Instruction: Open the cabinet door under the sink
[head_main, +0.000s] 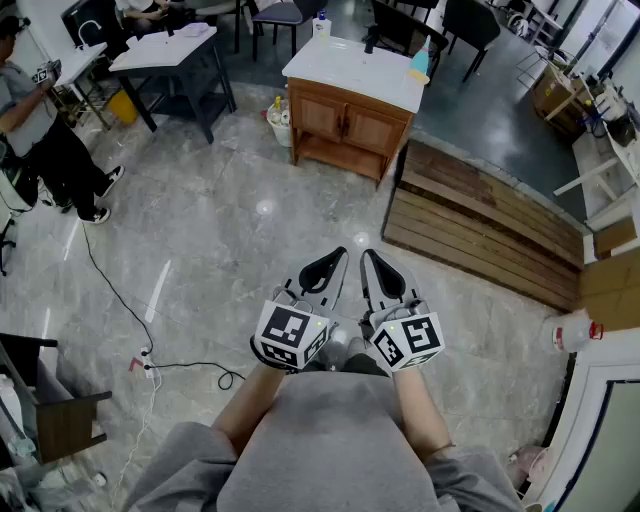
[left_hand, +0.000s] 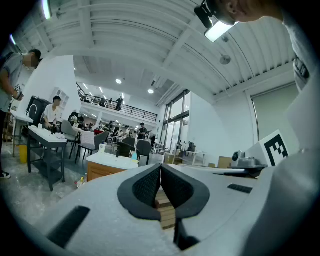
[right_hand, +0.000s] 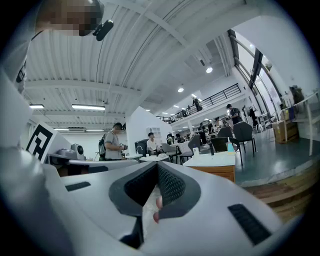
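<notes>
**A:** Item one, the task's thing?

**B:** Wooden cabinet (head_main: 350, 118) with a white tabletop (head_main: 350, 68), standing on the far side of the floor (head_main: 230, 240), well apart from the person. Its two cabinet doors (head_main: 345, 120) are both shut. The cabinet is also visible, small, in the left gripper view (left_hand: 107, 169) and the right gripper view (right_hand: 220, 170).

**A:** Item two, the tongs?

**B:** Left tongs (head_main: 336, 256) and right tongs (head_main: 369, 258) are held side by side at the waist. On each, the jaw tips meet and nothing is clamped between them.

**A:** Status?

**B:** By my judgement the approach has not begun, and the doors are untouched.

**A:** Hazards?

**B:**
- A cable (head_main: 190, 368) lies loose on the floor at the left, and a step that way could snag it.
- A timber platform (head_main: 480, 225) lies just beside the cabinet's right flank, so its edge could catch a foot.
- A blue bottle (head_main: 419, 62) stands on the tabletop corner, and a hard pull could rock it.
- The tongs must part before reaching a door. Arriving with them together would only push it.
</notes>
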